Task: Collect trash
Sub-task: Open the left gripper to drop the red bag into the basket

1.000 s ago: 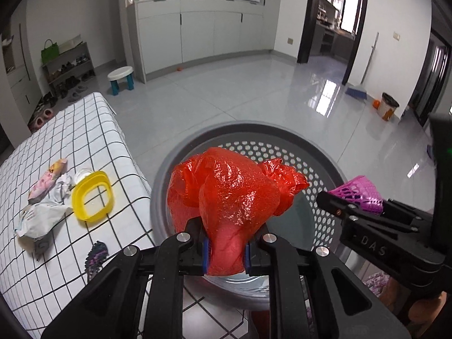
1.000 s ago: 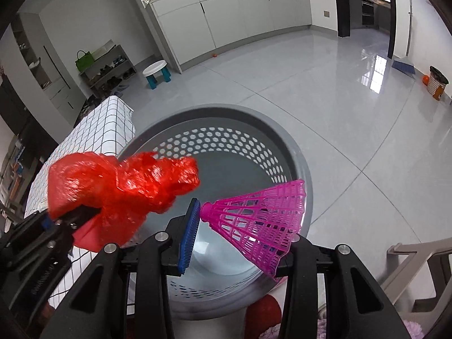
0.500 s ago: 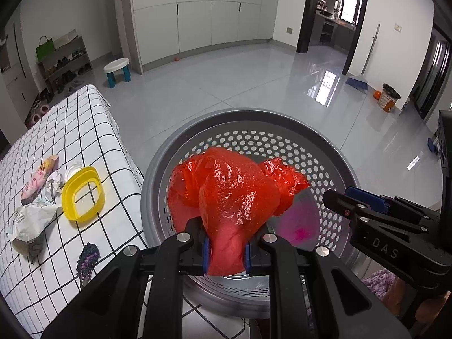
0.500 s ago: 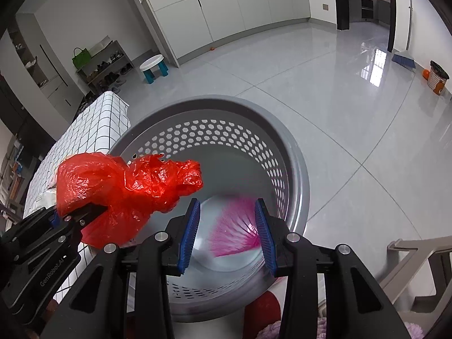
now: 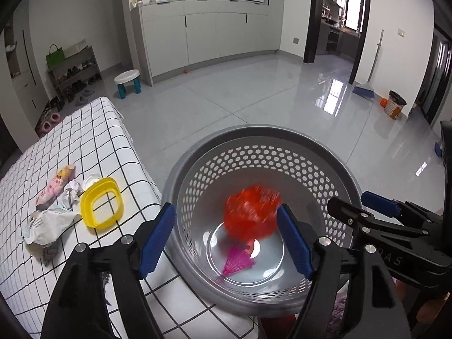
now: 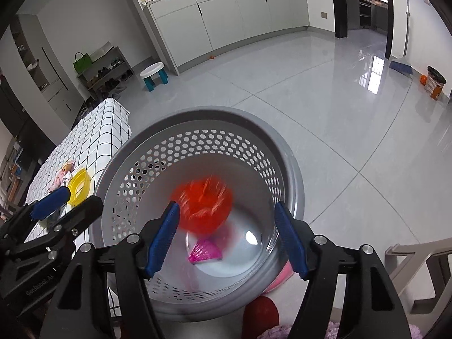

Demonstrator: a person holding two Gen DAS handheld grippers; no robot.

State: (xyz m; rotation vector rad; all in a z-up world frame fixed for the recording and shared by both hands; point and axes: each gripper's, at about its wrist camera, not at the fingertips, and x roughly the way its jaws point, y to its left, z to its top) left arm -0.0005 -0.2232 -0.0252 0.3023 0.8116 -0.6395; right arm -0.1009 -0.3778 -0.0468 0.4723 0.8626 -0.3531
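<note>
A grey perforated basket (image 5: 262,138) stands beside the checked table; it also shows in the right wrist view (image 6: 293,166). A red plastic bag (image 5: 250,212) is blurred in mid-fall inside it, also seen from the right wrist (image 6: 203,207). A pink shuttlecock (image 5: 237,261) lies on the basket floor (image 6: 204,251). My left gripper (image 5: 226,240) is open and empty above the basket's near rim. My right gripper (image 6: 227,237) is open and empty above the basket too.
On the checked tablecloth (image 5: 93,138) lie a yellow square ring (image 5: 100,202), crumpled white paper (image 5: 46,226) and a pink wrapper (image 5: 55,188). A red and pink object (image 6: 261,316) lies below the basket. A stool (image 6: 154,75) stands on the tiled floor.
My right gripper opened and the pink shuttlecock fell into the basket. Then my left gripper opened and let go of the red bag, which is now falling in.
</note>
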